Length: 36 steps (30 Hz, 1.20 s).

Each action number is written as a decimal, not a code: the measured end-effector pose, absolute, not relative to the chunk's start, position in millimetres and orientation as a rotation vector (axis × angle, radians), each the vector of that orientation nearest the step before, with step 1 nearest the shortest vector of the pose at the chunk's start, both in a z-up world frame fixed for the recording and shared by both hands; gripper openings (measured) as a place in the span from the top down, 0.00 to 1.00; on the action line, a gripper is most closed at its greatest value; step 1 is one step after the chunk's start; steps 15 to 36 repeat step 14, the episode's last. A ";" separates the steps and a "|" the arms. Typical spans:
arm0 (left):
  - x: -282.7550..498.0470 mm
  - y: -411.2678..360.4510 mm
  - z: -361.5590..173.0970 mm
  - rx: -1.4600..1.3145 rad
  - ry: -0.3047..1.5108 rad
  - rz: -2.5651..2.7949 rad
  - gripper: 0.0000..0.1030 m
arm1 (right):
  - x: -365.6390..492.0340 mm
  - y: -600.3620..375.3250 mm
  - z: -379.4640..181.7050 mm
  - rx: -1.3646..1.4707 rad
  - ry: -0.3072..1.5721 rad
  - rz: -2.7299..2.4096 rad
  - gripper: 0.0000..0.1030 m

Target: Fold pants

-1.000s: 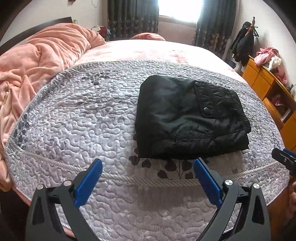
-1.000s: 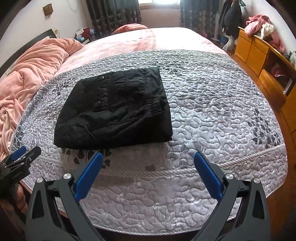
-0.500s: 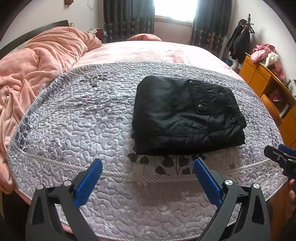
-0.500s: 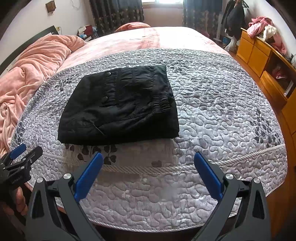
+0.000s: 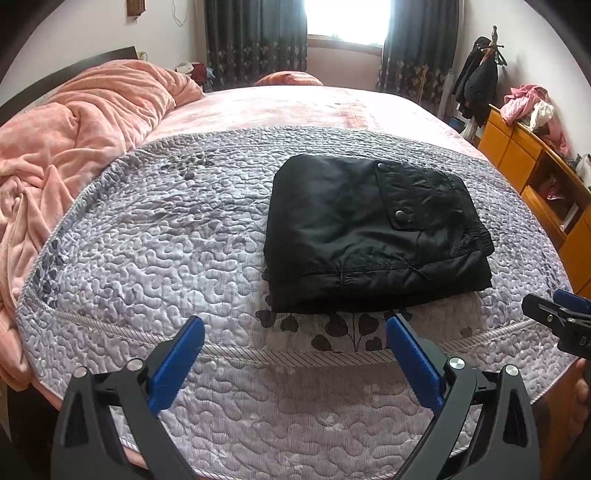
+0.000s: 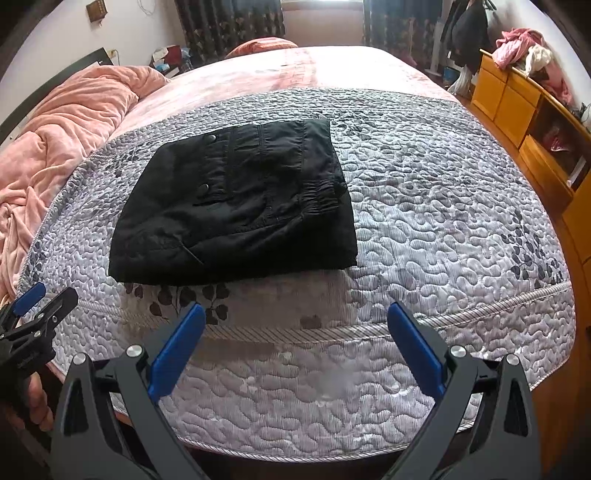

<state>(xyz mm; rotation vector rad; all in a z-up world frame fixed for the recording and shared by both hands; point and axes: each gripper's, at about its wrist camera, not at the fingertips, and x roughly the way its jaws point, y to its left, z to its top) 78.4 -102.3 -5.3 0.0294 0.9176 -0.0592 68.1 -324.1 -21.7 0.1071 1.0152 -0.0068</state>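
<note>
The black pants [image 5: 373, 232] lie folded into a compact rectangle on the grey quilted bedspread [image 5: 166, 258], near the bed's front edge. They also show in the right wrist view [image 6: 236, 206]. My left gripper [image 5: 295, 328] is open and empty, held back from the front edge of the bed, short of the pants. My right gripper [image 6: 297, 317] is open and empty, also back from the bed edge. The right gripper shows at the right edge of the left wrist view [image 5: 561, 317]. The left gripper shows at the left edge of the right wrist view [image 6: 33, 317].
A rumpled pink blanket [image 5: 74, 129] lies on the left of the bed. An orange wooden cabinet [image 5: 535, 173] with clothes on top stands to the right. Dark curtains and a window [image 5: 347, 22] are at the back. Coats hang on a rack [image 5: 480, 81].
Both grippers have drawn back slightly and risen from the bed edge; the folded pants have not moved. Both stay open.
</note>
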 end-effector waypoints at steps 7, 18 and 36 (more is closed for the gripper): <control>81.6 -101.6 -7.9 0.011 0.950 -0.074 0.04 | 67.9 -325.9 -23.1 0.115 1.021 -0.010 0.04; 81.3 -101.4 -8.5 0.008 0.955 -0.073 0.04 | 67.7 -324.8 -23.6 0.117 1.022 -0.009 0.04; 81.3 -101.4 -8.5 0.008 0.955 -0.073 0.04 | 67.7 -324.8 -23.6 0.117 1.022 -0.009 0.04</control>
